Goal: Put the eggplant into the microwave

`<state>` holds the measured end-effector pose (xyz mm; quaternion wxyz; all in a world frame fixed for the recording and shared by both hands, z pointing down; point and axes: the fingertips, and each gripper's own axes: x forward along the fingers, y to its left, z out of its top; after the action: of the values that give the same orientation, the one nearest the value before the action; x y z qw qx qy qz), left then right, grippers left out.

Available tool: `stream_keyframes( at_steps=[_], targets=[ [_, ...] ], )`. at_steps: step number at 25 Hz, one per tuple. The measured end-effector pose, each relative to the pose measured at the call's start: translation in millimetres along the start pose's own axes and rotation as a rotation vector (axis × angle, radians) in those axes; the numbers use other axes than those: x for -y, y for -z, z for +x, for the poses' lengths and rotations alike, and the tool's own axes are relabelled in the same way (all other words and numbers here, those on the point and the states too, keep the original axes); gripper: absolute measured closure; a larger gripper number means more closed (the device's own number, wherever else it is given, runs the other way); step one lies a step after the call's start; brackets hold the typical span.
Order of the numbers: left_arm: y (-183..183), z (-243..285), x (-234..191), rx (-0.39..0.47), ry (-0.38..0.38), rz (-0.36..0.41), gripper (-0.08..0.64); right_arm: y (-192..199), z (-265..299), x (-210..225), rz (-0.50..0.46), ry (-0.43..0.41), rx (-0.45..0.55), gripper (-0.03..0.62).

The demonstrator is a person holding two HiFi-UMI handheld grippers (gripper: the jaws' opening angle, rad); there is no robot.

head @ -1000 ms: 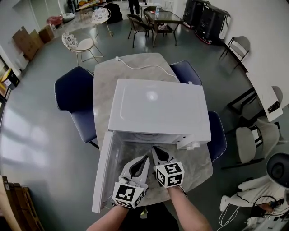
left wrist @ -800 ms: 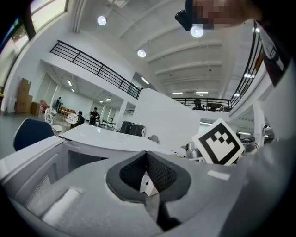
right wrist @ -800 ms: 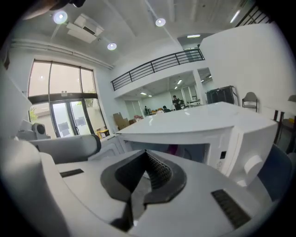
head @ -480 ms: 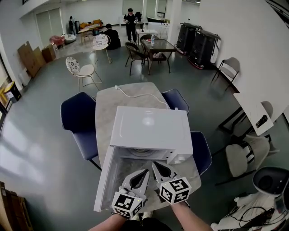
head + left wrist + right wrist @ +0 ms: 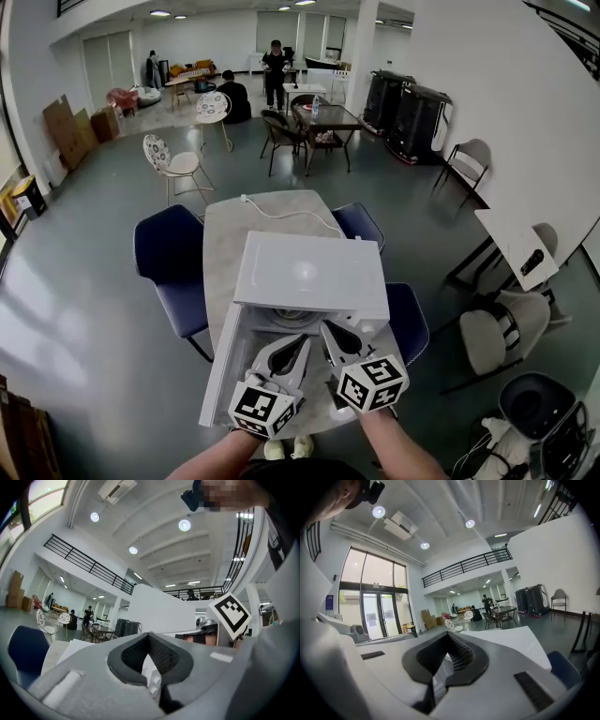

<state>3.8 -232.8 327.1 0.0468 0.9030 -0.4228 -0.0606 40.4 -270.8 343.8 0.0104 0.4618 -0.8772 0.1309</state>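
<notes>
Hovering side by side before the open white box-shaped microwave (image 5: 309,277), the left gripper (image 5: 299,340) and right gripper (image 5: 329,330) each have their jaws pressed together on nothing. Their cubes (image 5: 373,382) carry black-and-white square markers. The microwave door (image 5: 217,375) stands open along the left edge of the grey marble table (image 5: 230,234); navy chairs (image 5: 169,262) flank it, bare floor beyond; the eggplant shows in no view

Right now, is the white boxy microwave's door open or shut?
Open: the microwave has its door swung out at the left, cavity exposed.
</notes>
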Motion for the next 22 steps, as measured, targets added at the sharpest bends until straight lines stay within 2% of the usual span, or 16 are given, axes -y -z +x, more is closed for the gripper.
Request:
stream_keyframes(
  at_steps=[5, 22],
  targets=[
    [-15.3, 1.4, 1.2, 0.02, -0.001, 0.014, 0.554, -14.5, -2.4, -4.0, -0.016, -0.003, 0.027, 0.592],
    [-16.5, -4.3, 1.5, 0.014, -0.027, 0.017, 0.554, -18.3, -3.1, -10.1, -0.016, -0.023, 0.031, 0.592]
  ],
)
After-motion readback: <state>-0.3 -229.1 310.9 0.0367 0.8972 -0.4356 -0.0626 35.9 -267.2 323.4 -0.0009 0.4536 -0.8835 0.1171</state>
